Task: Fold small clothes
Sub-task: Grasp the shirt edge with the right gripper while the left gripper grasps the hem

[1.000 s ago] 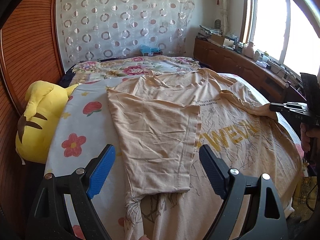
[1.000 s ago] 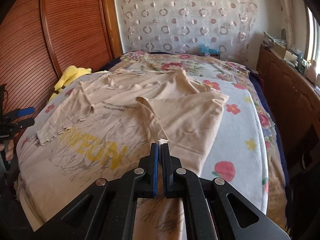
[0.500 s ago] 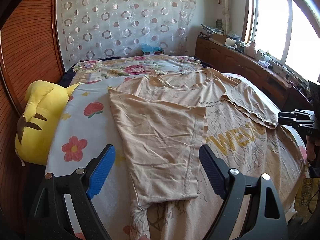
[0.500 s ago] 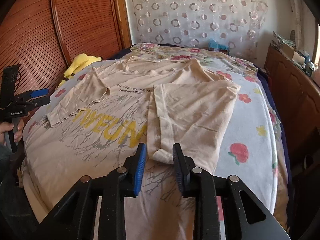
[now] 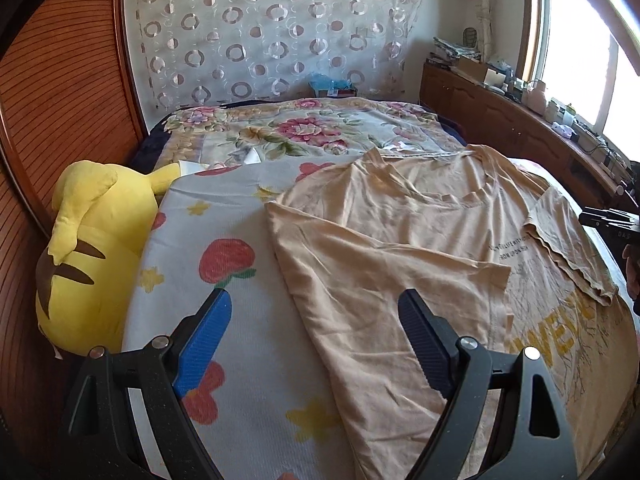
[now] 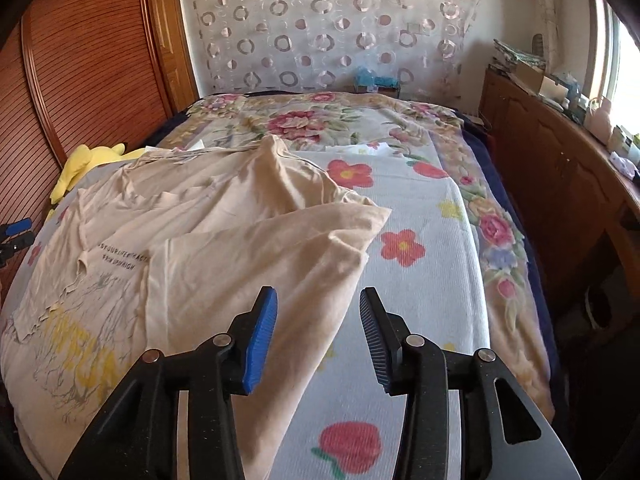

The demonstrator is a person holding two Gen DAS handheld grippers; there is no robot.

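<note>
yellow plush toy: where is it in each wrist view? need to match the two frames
Left wrist: yellow plush toy fills the left edge, beside the bed, against the wooden panel.
Right wrist: small, far left at mid height, beyond the beige T-shirt.
Shared landmark: circle-patterned curtain behind the bed.

Place: home bedroom.
Bed (image 5: 240, 264): flowered sheet and floral quilt (image 6: 320, 120).
Plush (image 5: 92, 248): yellow toy against the wooden slatted wall panel (image 6: 80, 60).
Curtain (image 5: 272, 32): sheer, ring pattern.
Sideboard (image 6: 560, 184): wooden, cluttered top, under a bright window (image 5: 580, 60).
</note>
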